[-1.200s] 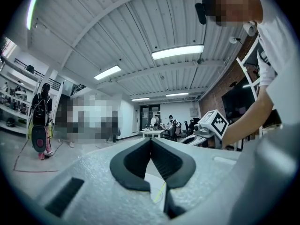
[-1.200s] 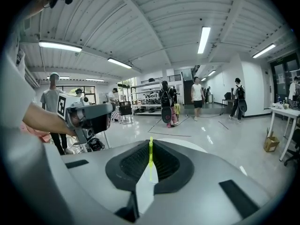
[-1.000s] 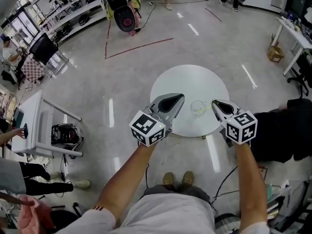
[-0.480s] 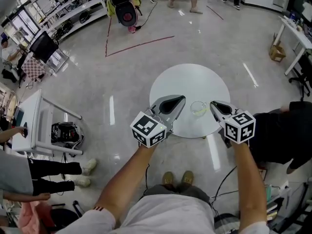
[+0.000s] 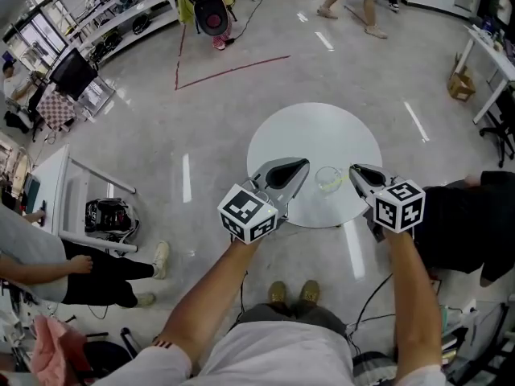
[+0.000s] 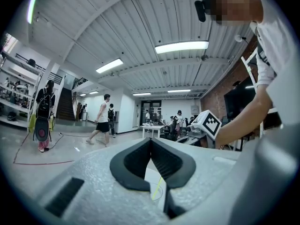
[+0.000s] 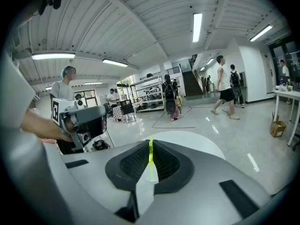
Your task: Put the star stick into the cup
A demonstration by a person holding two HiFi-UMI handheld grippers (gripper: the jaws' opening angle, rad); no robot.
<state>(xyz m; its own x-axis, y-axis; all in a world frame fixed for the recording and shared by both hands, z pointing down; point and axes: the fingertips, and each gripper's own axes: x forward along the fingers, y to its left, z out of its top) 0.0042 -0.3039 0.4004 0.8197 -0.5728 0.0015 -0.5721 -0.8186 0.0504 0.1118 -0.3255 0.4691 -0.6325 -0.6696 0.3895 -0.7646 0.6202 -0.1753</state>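
Observation:
A clear cup [image 5: 327, 178] stands on the round white table [image 5: 314, 139], near its front edge. My right gripper [image 5: 355, 170] is just to the right of the cup and is shut on the star stick [image 7: 151, 159], a thin yellow-green rod standing up between the pads. The star end is not visible. In the head view the stick [image 5: 343, 180] reaches from the jaws toward the cup's rim. My left gripper [image 5: 303, 165] hovers to the left of the cup, shut and holding nothing. Below its jaws [image 6: 151, 139] the cup [image 6: 158, 194] and stick [image 6: 157, 188] show faintly.
The table stands on a shiny grey floor. A person in black sits or crouches close on the right [image 5: 467, 215]. A white side table [image 5: 56, 207] with a black device beneath it is at the left. Racks and people stand farther off.
Both grippers stay almost where they were beside the cup. Only people in the background have walked on.

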